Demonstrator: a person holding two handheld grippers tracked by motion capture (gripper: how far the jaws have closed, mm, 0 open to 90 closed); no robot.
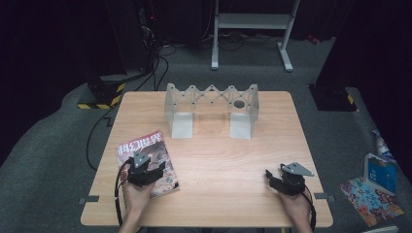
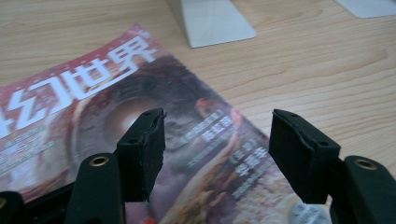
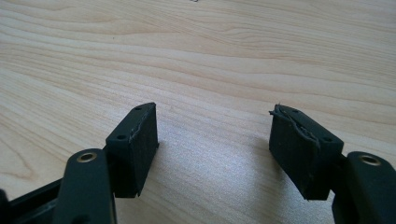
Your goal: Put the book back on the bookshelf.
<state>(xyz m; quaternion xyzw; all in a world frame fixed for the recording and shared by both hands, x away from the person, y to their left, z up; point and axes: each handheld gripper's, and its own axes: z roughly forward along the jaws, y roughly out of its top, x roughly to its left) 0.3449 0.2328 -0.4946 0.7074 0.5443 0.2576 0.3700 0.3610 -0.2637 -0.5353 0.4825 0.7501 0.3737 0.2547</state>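
Magazine: lying directly under left gripper, jaws gaping, empty; right gripper idling well apart, likewise released.

Each of the 2 hands carries a black gripper: the left gripper and right gripper wear grey 3-cornered plates, trail black cables, with brass-ringed holes by worn fingers.
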